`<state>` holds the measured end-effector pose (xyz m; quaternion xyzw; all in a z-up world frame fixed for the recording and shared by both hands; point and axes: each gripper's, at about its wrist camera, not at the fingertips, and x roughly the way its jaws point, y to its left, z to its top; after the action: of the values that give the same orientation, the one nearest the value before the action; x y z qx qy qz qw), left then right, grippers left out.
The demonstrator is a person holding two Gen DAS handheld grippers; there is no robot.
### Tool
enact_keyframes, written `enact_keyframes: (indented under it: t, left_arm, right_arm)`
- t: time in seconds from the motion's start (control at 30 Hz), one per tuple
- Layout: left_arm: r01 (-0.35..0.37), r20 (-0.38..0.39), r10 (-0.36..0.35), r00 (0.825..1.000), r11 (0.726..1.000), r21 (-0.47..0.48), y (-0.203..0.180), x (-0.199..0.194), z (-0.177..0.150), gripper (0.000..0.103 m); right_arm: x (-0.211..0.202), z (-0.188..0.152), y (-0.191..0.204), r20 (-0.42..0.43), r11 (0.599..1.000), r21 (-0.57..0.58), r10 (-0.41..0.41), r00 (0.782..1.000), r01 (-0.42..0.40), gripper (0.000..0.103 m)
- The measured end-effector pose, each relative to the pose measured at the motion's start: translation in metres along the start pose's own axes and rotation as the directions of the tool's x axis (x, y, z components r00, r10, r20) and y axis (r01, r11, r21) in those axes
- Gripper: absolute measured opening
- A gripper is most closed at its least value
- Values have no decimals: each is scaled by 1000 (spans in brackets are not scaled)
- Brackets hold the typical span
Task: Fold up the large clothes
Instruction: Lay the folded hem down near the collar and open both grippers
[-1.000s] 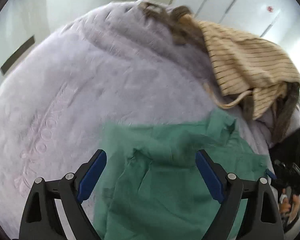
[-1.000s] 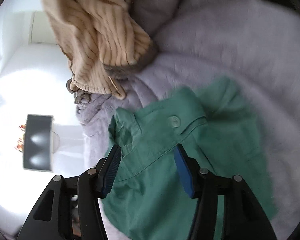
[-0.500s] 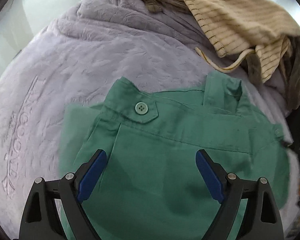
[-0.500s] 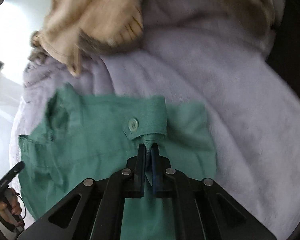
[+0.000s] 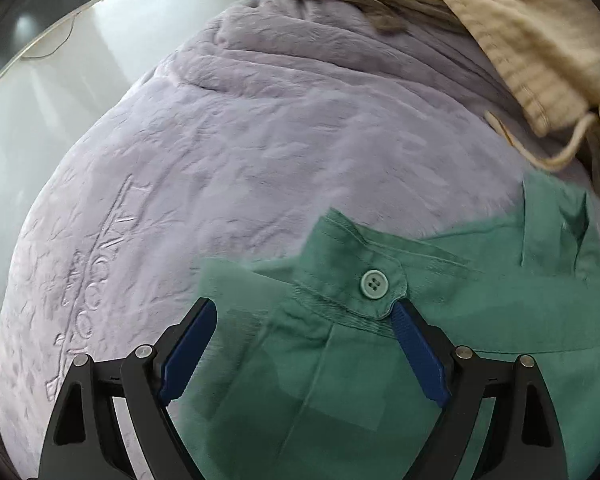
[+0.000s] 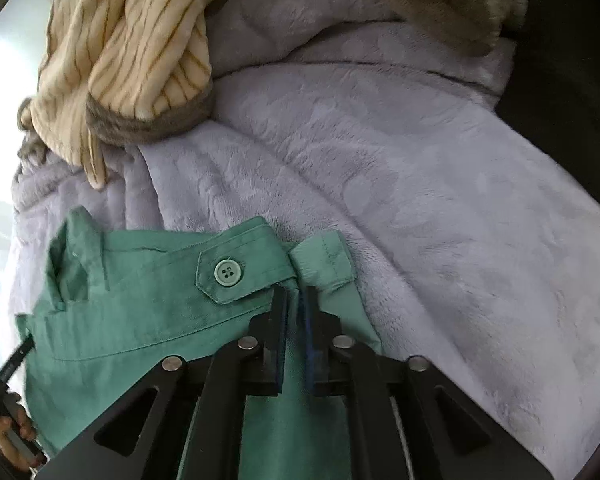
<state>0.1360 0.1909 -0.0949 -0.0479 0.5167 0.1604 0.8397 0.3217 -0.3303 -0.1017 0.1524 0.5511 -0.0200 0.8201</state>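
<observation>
Since a second ago the right gripper [image 6: 297, 304] has closed from spread to pinching the green garment [image 6: 132, 312] at its waistband edge, just to the 4 o'clock side of the button [image 6: 228, 273]. Its fingers are pressed together on the cloth. The left gripper [image 5: 302, 312] stays spread wide above the same garment, touching nothing, with the button [image 5: 374, 284] now near its right finger. That garment lies flat on a lilac blanket [image 5: 260, 152]. A striped beige garment [image 6: 140, 40] sits heaped at 11 o'clock in the right view. Only the left view shows raised lettering on the blanket at 9 o'clock.
</observation>
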Motion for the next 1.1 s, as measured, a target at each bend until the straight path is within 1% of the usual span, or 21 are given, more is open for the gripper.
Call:
enact_keyframes:
  t: [0.1, 0.17, 0.2, 0.27, 0.3, 0.33, 0.4, 0.47, 0.53, 0.57, 0.6, 0.63, 0.67, 0.73, 0.77, 0.83, 0.9, 1.0, 1.03, 1.07, 1.1]
  left_arm:
    - [0, 35, -2, 999, 998, 56, 3, -23, -4, 91]
    - [15, 42, -18, 999, 996, 86, 9, -41, -13, 91]
    - [29, 36, -33, 999, 996, 88, 12, -47, -19, 91]
    - [70, -4, -70, 998, 995, 76, 21, -58, -34, 91]
    - [80, -20, -78, 997, 994, 70, 24, -59, -39, 91]
    - [84, -42, -81, 996, 995, 63, 28, -63, -52, 91]
    - [70, -74, -66, 995, 996, 54, 36, -64, -72, 91]
    - [46, -106, -41, 994, 998, 43, 43, -62, -91, 91]
    - [24, -150, -23, 988, 1000, 3, 57, -51, -108, 91]
    - [23, -161, -26, 987, 1000, -20, 64, -47, -113, 91]
    - [34, -169, -41, 985, 998, -46, 71, -44, -116, 91]
    - [63, -178, -78, 981, 994, -91, 81, -41, -120, 91]
    - [75, -183, -95, 979, 990, -118, 87, -40, -121, 91]
    - [81, -184, -110, 977, 984, -157, 97, -42, -122, 91]
    - [76, -178, -103, 979, 985, -152, 99, -46, -122, 91]
    - [63, -163, -85, 983, 989, -133, 102, -58, -123, 91]
    - [70, -150, -88, 985, 990, -123, 104, -68, -124, 91]
    - [168, -154, -184, 971, 979, -113, 110, -79, -128, 90]
    - [194, -153, -208, 966, 975, -104, 110, -81, -130, 85]
    - [222, -155, -233, 960, 971, -84, 108, -83, -129, 71]
    - [241, -164, -249, 954, 968, -70, 107, -84, -128, 66]
  right_arm:
    - [-28, -11, -8, 30, 997, 60, 43, 999, -45, 12]
    - [-48, -29, -11, 33, 993, 77, 91, 995, -93, 12]
    - [-56, -38, -11, 27, 991, 76, 108, 994, -110, 12]
    - [-68, -61, -6, 1, 987, 57, 149, 989, -148, 12]
    - [-71, -72, -4, -14, 987, 41, 154, 988, -154, 12]
    - [-74, -87, -1, -35, 989, 19, 149, 988, -149, 12]
    - [-73, -106, 1, -65, 991, -5, 131, 989, -131, 12]
    - [-67, -125, -6, -91, 997, -13, 74, 993, -75, 12]
    - [-58, -136, -23, -122, 999, 26, 39, 992, -36, 11]
    - [-57, -140, -30, -124, 998, 49, 50, 991, -44, 10]
    - [-55, -142, -36, -124, 997, 64, 57, 991, -50, 7]
    - [-54, -142, -41, -123, 997, 59, 52, 991, -45, 7]
    - [-54, -142, -42, -122, 998, 51, 54, 991, -48, 6]
    - [-56, -142, -42, -123, 998, 36, 47, 991, -43, 7]
    - [-58, -143, -41, -125, 999, 34, 40, 991, -36, 7]
    - [-62, -147, -41, -133, 999, 44, 34, 991, -28, 11]
    - [-70, -151, -42, -136, 997, 69, 41, 990, -32, 11]
    - [-79, -160, -37, -140, 993, 95, 77, 987, -64, 12]
    - [-82, -166, -34, -145, 991, 103, 96, 985, -82, 12]
    - [-84, -171, -30, -150, 990, 107, 105, 983, -89, 13]
    - [-86, -176, -27, -156, 989, 110, 115, 981, -99, 15]
